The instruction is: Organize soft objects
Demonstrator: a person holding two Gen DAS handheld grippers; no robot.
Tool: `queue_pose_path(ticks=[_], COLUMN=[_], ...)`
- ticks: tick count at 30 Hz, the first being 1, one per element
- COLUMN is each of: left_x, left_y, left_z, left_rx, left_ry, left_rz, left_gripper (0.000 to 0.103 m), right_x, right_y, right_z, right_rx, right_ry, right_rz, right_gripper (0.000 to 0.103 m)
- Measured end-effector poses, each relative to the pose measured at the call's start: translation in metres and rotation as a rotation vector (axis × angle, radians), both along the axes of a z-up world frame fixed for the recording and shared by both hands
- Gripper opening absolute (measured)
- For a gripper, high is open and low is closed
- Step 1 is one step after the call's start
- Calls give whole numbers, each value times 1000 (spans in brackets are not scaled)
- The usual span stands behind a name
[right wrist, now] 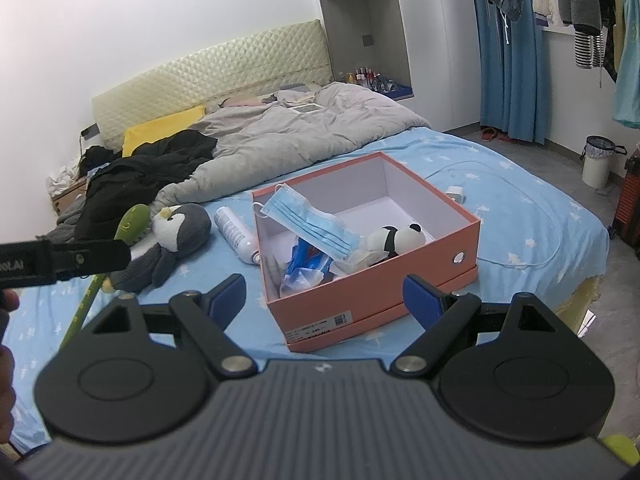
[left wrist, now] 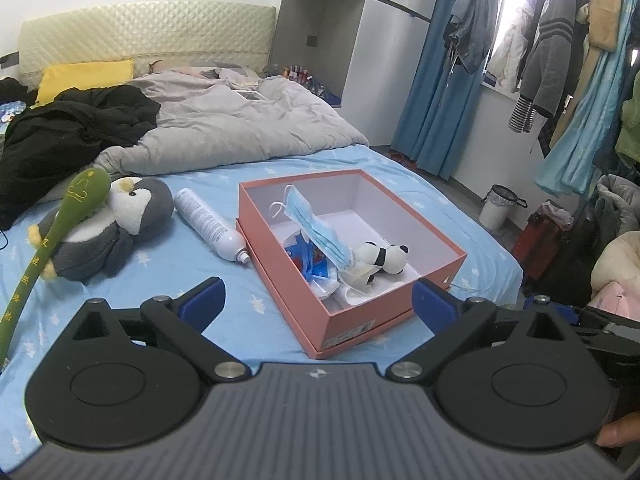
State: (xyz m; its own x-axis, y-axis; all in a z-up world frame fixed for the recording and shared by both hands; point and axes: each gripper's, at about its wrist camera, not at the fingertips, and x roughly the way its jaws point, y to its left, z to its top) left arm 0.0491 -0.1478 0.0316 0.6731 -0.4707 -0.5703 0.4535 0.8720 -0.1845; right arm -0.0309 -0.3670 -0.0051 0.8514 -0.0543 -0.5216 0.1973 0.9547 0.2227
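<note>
Pink cardboard box (left wrist: 372,312) sitting open on the bed, collecting face mask (left wrist: 316,220) and panda plush (left wrist: 380,258); penguin plush (left wrist: 116,228) lying outside, awaiting pickup; left gripper (left wrist: 316,300) and right gripper (right wrist: 324,300) hovering spread, empty.

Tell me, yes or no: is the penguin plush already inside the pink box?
No. The penguin plush lies on the blue sheet, left of the pink box, beside a white spray can.

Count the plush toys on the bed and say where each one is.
2. The grey penguin plush lies on the blue sheet left of the spray can; the panda plush sits inside the pink box. Others may be hidden.
</note>
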Motion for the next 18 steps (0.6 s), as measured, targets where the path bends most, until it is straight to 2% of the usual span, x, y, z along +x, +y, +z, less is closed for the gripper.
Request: queue_pose_path(ticks=[18], left_x=[0], left_y=[1], left_z=[0], left_rx=[-5], left_ry=[0], left_rz=[0], left_gripper=[101], right_x=[-1], right_y=[3], right_z=[1], right_rx=[-15], right_ry=[-7], right_rz=[-5], right_gripper=[87])
